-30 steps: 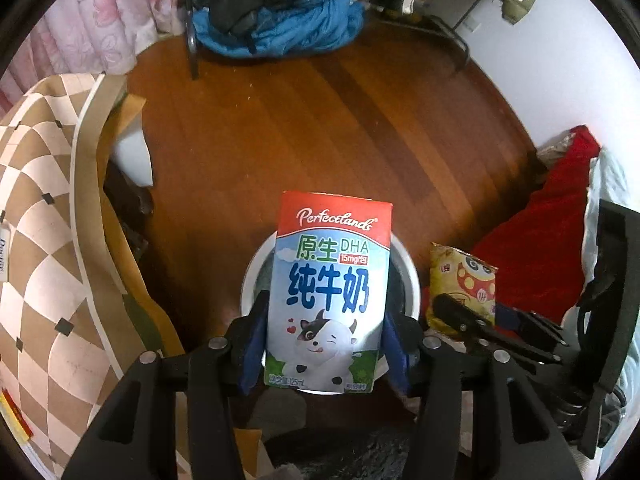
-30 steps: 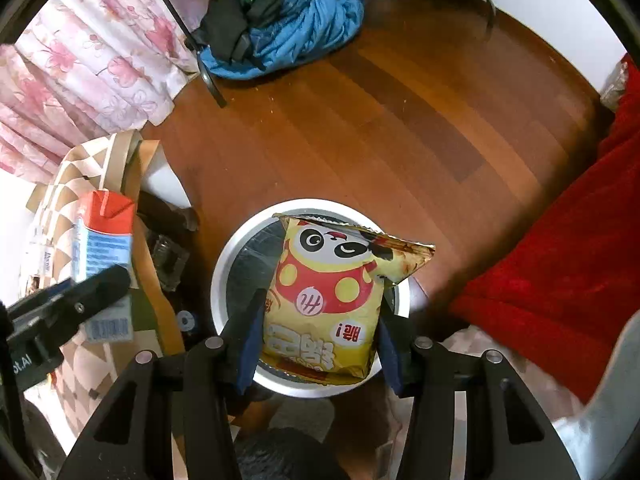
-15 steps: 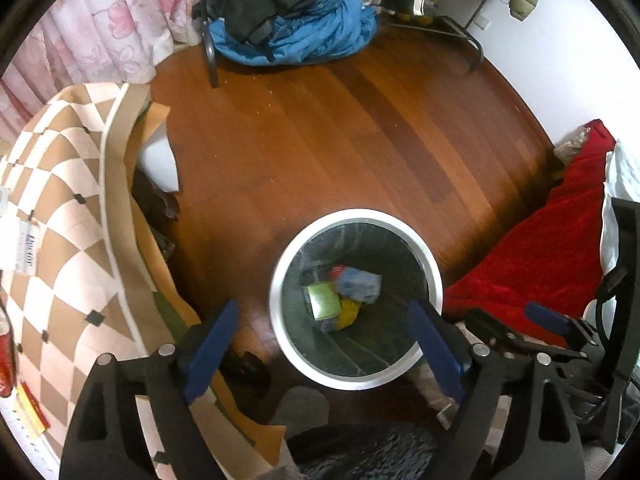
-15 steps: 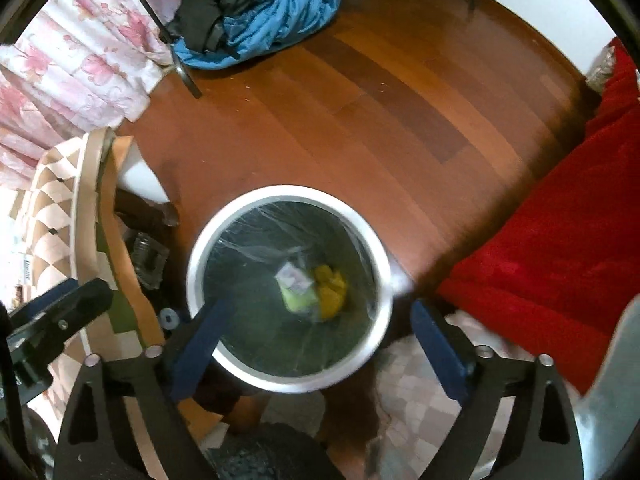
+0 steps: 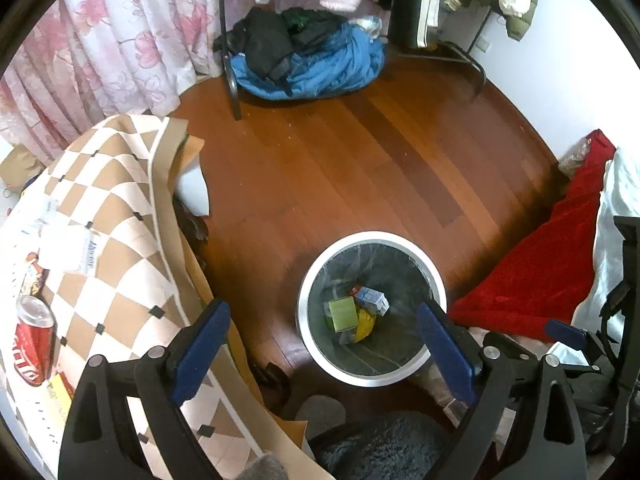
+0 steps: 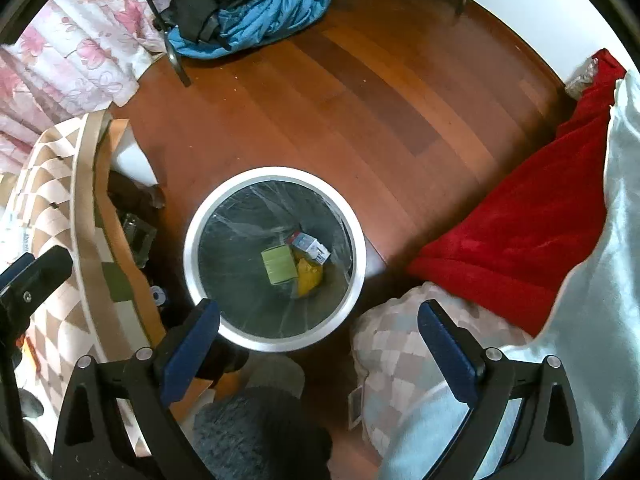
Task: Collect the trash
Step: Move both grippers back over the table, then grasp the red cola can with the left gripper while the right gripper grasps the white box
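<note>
A round white-rimmed trash bin (image 5: 312, 280) (image 6: 196, 224) with a clear liner stands on the wooden floor. Inside lie the milk carton (image 5: 372, 299) (image 6: 310, 246), the yellow snack bag (image 5: 366, 324) (image 6: 308, 278) and a green box (image 5: 342, 313) (image 6: 278, 266). My left gripper (image 5: 324, 320) is open and empty above the bin's near side. My right gripper (image 6: 318, 318) is open and empty above the bin's near rim. A red soda can (image 5: 34, 338) lies on the checkered table at the left.
A table with a brown-and-white checkered cloth (image 5: 108, 216) (image 6: 52, 160) stands left of the bin, with papers on it. A red blanket (image 5: 540, 264) (image 6: 520, 224) and white bedding lie at the right. A blue clothes pile (image 5: 312, 60) (image 6: 256, 12) and rack legs stand at the back.
Both grippers opened and rose: the milk carton left the left gripper and the snack bag left the right one. Both now lie in the bin.
</note>
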### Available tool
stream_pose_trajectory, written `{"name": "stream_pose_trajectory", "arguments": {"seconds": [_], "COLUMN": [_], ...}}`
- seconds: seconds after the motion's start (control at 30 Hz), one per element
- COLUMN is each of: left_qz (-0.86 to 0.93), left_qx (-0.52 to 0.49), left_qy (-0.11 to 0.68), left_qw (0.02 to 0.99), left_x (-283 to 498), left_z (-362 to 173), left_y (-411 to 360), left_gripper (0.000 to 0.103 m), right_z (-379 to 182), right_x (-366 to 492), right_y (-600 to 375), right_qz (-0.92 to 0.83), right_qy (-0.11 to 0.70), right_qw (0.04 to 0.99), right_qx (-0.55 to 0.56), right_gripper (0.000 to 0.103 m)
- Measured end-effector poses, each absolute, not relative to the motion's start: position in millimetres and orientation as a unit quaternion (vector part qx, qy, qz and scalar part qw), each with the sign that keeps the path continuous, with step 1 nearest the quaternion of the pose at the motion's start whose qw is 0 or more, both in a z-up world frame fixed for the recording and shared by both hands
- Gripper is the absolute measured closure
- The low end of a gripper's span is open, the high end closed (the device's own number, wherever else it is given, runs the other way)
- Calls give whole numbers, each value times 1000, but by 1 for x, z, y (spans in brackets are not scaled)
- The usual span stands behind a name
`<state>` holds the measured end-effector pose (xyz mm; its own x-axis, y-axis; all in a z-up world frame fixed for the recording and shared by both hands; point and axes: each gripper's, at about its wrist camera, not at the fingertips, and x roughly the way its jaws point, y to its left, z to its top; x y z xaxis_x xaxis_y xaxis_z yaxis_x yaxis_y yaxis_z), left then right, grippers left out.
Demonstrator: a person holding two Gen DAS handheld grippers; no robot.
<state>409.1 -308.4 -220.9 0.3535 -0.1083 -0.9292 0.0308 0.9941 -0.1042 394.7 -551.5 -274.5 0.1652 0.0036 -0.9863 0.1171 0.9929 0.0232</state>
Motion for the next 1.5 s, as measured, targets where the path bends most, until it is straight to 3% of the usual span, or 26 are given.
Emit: {"name": "stream_pose_trajectory", "arguments": {"seconds": [0.4,0.67,0.93,1.03,1.37,1.4,1.43,1.5], "left_qz": [-9,72,108,63,25,28,39,63], "left_qx": [-33,-59,55,36,47,40,29,1], "left_qy": [511,480,571,621,677,675,672,665], "left_qw": [859,872,812,780,734,736,739,744], "left_x": [375,336,333,345,364,363,362,356], "left_z": [-146,-120,-204,-245,-309,-311,-311,-310], "left_y": [-279,-165,-45,-15,6,9,14,26], "left_gripper": [8,8,8,9,9,11,22,35], "right_z": [-191,-127,-154,-175,-234,-239,-242,-248], "right_x": [369,352,367,381,440,446,450,457], "right_y": [-534,-475,-325,-276,-158,-148,-141,-124], "right_qz": [-15,57,180,205,258,262,265,272], "right_qy": [602,555,587,605,633,633,633,628], "right_qw": [796,827,789,768,720,715,713,708], "right_qx": [58,74,-3,-34,-122,-134,-144,-174], "right_gripper": [3,2,2,3,2,2,3,3]}}
